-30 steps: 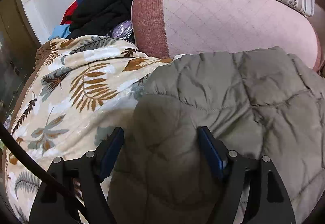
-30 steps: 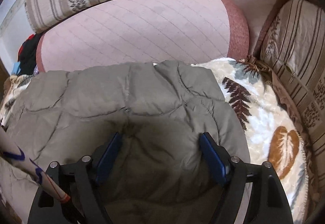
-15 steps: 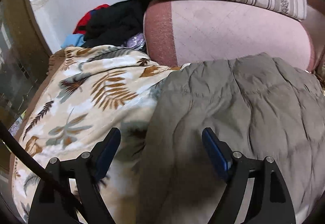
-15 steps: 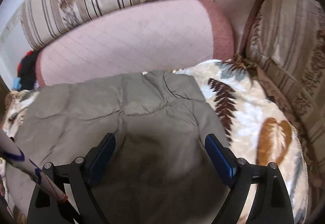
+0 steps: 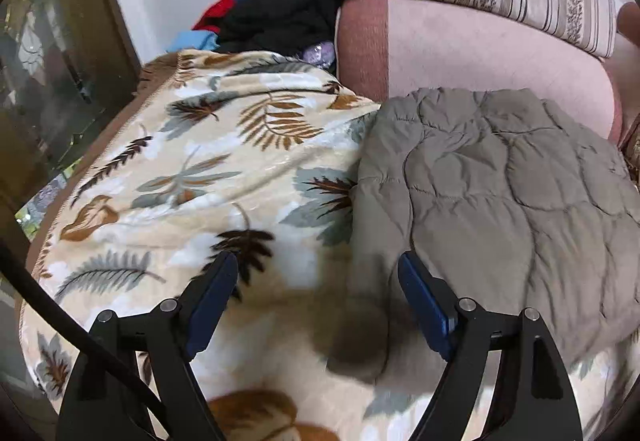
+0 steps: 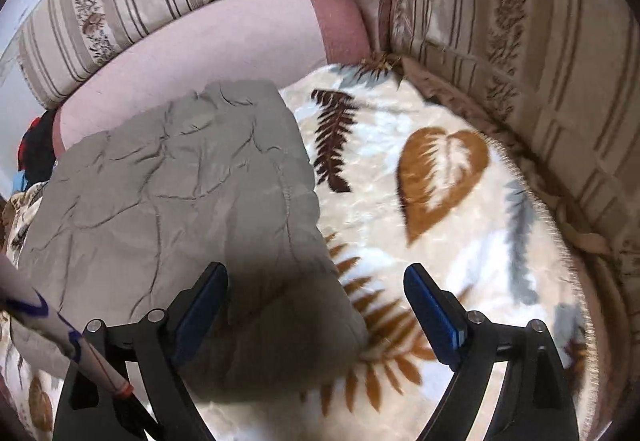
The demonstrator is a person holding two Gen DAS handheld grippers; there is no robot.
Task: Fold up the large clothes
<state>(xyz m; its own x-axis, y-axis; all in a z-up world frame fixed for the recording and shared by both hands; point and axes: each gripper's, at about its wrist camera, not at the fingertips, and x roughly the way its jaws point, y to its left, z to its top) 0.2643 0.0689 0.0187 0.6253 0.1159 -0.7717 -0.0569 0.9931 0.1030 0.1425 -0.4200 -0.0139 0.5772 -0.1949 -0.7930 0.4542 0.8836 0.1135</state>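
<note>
- Backing away, the left gripper (image 5: 318, 295) now hovers over the leaf-print blanket (image 5: 192, 169) with only the jacket's left edge between its jaws; a second ago the padded fabric filled that gap. Its jaws have just been opening a little and stand wide, pads pressing on nothing.
- Lying free in the middle is the quilted grey-green jacket (image 5: 500, 193), folded into a compact, puffy rectangle on the blanket, its far edge against the pink cushion (image 5: 472, 53). Wrinkled stitch lines cross its top; no sleeve sticks out that I can see.
- Over on the right, the right gripper (image 6: 316, 297) has likewise drawn back and outward, from above the jacket's middle to its right edge, jaws spread and empty.
- Both claws clear suggests this fold is likely finished and the garment released.
</note>
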